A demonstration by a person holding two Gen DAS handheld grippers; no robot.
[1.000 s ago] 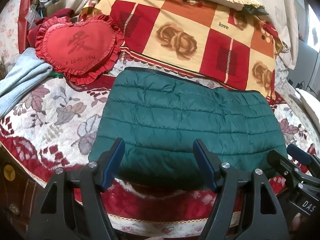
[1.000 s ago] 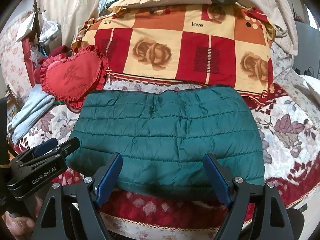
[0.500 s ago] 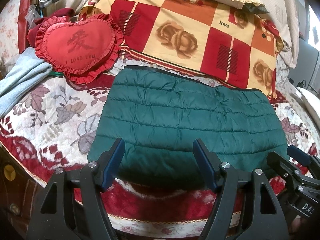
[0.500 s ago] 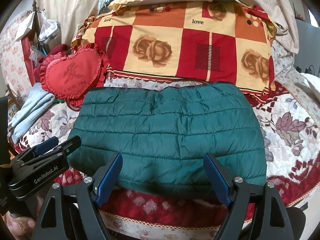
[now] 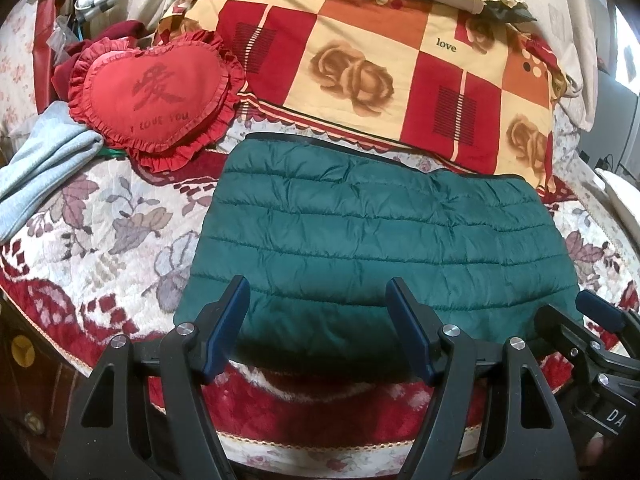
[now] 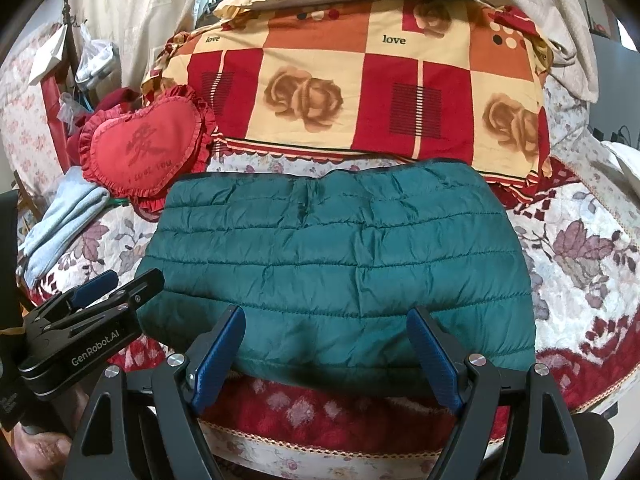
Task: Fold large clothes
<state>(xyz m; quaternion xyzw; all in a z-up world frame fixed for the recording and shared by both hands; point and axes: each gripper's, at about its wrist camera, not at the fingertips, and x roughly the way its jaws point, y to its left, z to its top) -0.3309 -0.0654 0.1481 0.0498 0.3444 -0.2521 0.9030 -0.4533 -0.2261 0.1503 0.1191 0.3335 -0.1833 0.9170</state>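
Note:
A dark green quilted down jacket (image 5: 372,236) lies folded into a flat rectangle on the floral bedspread; it also shows in the right wrist view (image 6: 340,256). My left gripper (image 5: 318,294) is open and empty, hovering just above the jacket's near edge on its left part. My right gripper (image 6: 326,320) is open and empty above the near edge on its right part. Each gripper appears at the side of the other's view: the right one (image 5: 576,312) and the left one (image 6: 120,284).
A red heart-shaped cushion (image 5: 154,92) and a grey folded garment (image 5: 44,164) lie at the left. A large red and yellow checked pillow (image 5: 392,76) sits behind the jacket. The bed's near edge (image 5: 316,444) runs below the grippers.
Both grippers have drawn back slightly from the jacket and risen a little; the jacket sits lower and farther in both views. Both stay open.

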